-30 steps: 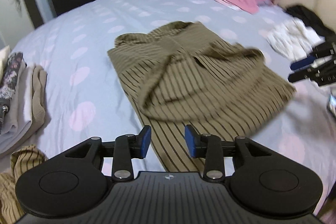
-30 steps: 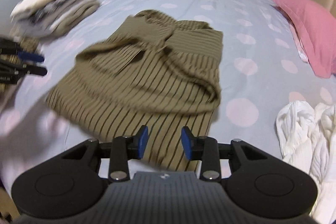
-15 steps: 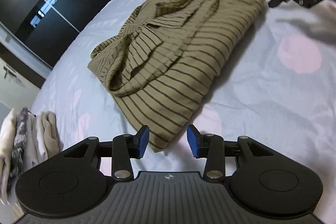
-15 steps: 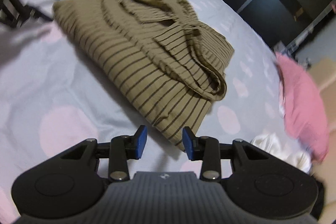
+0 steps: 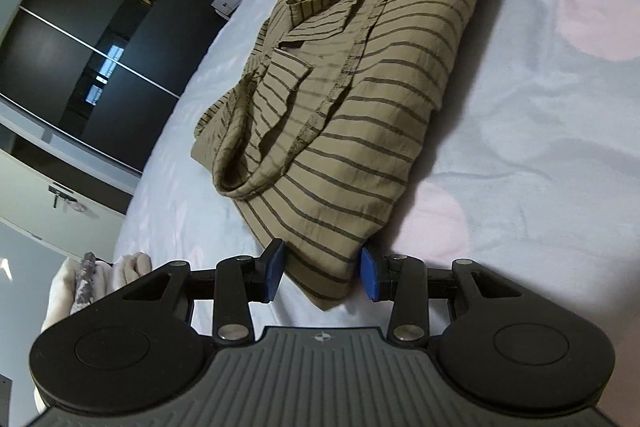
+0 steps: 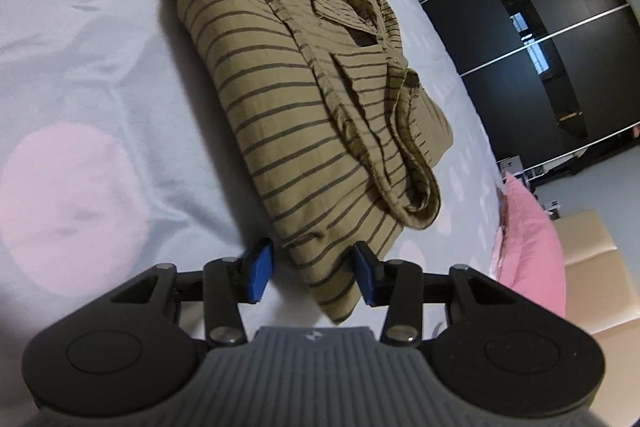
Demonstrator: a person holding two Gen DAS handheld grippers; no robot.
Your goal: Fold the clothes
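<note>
While the olive striped shirt is lying roughly folded on the bed, pale sheet with big pink dots, one near corner of it is poking in between the blue pads of each pair of tongs. In the left wrist view the left tongs are set low at the closest corner, the cloth sitting between the pads with a bit of a gap visible on both sides, and the jaws are closing at this moment, so nothing is pinched yet as far as can be seen. In the right wrist view the right tongs are placed the same way at the other near corner: partly open, shirt tip between the pads, the right pad just about at the fabric, the left one clear of it, no grip seen. Each pair of tongs is also caught at the far top edge of the other's view, right by the opposite corner of the shirt. The collar and loose sleeve are bunched on top of the fold. A pink pillow is seen further up the bed, a dark sliding wardrobe beyond it, and a small stack of folded clothes off to the left side.
</note>
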